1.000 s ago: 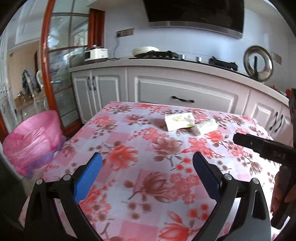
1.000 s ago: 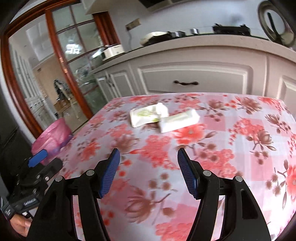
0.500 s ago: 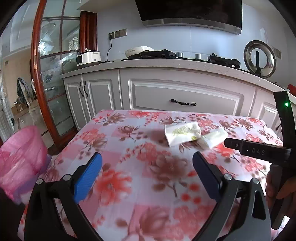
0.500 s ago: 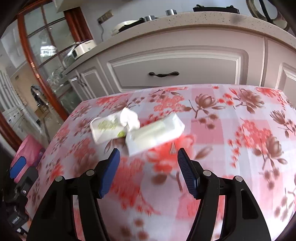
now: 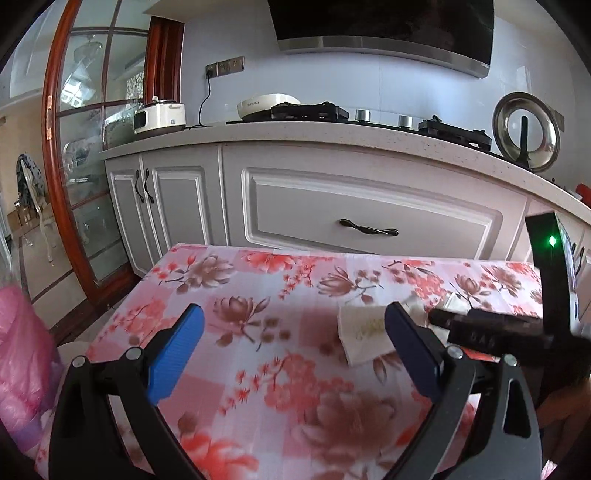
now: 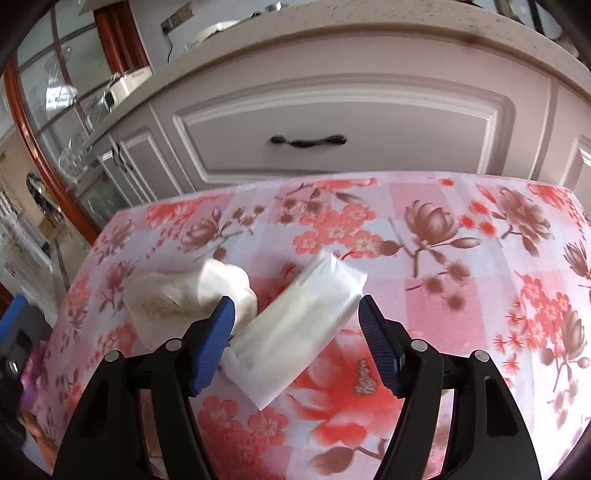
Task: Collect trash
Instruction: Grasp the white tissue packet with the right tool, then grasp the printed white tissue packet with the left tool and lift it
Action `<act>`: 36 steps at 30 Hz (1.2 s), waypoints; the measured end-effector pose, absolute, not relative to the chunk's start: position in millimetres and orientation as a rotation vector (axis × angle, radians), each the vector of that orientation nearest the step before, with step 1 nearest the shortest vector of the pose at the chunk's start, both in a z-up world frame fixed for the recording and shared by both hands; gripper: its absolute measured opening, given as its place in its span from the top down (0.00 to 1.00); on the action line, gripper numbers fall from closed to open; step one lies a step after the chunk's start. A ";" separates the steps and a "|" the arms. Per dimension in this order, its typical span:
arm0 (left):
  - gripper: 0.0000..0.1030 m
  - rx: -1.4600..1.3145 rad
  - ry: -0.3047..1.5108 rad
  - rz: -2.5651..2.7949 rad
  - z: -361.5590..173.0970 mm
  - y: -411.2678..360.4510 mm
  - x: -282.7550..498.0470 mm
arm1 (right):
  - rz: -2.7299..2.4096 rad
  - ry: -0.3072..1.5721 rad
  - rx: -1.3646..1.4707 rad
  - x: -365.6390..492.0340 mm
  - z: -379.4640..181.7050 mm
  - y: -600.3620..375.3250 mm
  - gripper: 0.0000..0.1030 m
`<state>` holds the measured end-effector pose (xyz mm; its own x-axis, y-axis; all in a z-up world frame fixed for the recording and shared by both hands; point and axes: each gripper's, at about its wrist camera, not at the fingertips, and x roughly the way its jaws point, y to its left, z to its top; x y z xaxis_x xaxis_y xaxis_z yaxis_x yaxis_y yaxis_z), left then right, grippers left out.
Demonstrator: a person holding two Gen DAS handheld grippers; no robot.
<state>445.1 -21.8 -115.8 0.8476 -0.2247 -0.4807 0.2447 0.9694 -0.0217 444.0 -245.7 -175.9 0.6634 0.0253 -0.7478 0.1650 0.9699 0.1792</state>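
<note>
Opening wide, the right gripper (image 6: pixel 295 332) is straddling the white packet (image 6: pixel 299 325) on the table (image 6: pixel 480 295), gripping nothing; packet's long axis is slanting across the jaws, pads apart from it.

Glossy floral tablecloth (image 6: pixel 424 266), crinkly white plastic wrapper (image 6: pixel 295 328), ribbed blue jaws.

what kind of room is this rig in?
Most likely a home kitchen: a gas hob under a range hood on a counter with grey cabinet doors, plus a table in a floral cloth.
</note>
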 end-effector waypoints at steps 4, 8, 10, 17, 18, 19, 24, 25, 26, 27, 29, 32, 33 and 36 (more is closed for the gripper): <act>0.08 0.019 0.512 -0.255 -117.0 -26.2 463.9 | -0.040 0.875 0.219 442.1 -178.8 -241.1 0.44; 0.08 0.033 0.516 -0.273 -119.3 -37.3 474.9 | 0.001 0.880 0.199 432.9 -176.6 -245.3 0.72; 0.08 0.044 0.532 -0.286 -122.2 -46.7 480.0 | 0.019 0.872 0.199 426.2 -175.5 -250.1 0.75; 0.08 0.039 0.576 -0.282 -132.7 -76.9 488.5 | 0.056 0.848 0.236 405.2 -167.5 -272.1 0.81; 0.08 0.043 0.577 -0.272 -132.7 -82.2 490.6 | 0.060 0.836 0.244 402.8 -164.1 -275.8 0.81; 0.08 0.052 0.577 -0.259 -132.5 -86.2 492.2 | 0.062 0.829 0.249 401.7 -162.0 -278.2 0.81; 0.08 0.110 0.608 -0.179 -136.8 -111.1 514.6 | 0.085 0.800 0.279 397.2 -153.9 -286.7 0.81; 0.08 0.121 0.619 -0.162 -139.4 -114.6 519.3 | 0.090 0.798 0.285 396.6 -153.7 -287.4 0.81; 0.08 0.131 0.632 -0.149 -142.6 -118.1 523.3 | 0.094 0.796 0.292 395.9 -153.8 -287.9 0.81; 0.08 0.136 0.642 -0.146 -144.9 -119.6 525.1 | 0.098 0.795 0.298 395.1 -153.9 -288.1 0.81; 0.08 0.153 0.666 -0.145 -151.7 -123.5 527.0 | 0.101 0.793 0.303 393.5 -153.4 -289.0 0.81; 0.08 0.152 0.670 -0.145 -150.6 -121.0 518.1 | 0.096 0.784 0.327 391.0 -151.1 -290.4 0.81; 0.07 0.154 0.672 -0.151 -150.0 -119.6 513.4 | 0.096 0.780 0.334 389.7 -149.6 -290.6 0.81; 0.07 0.163 0.681 -0.181 -147.9 -114.0 494.9 | 0.106 0.768 0.329 385.6 -143.9 -286.0 0.81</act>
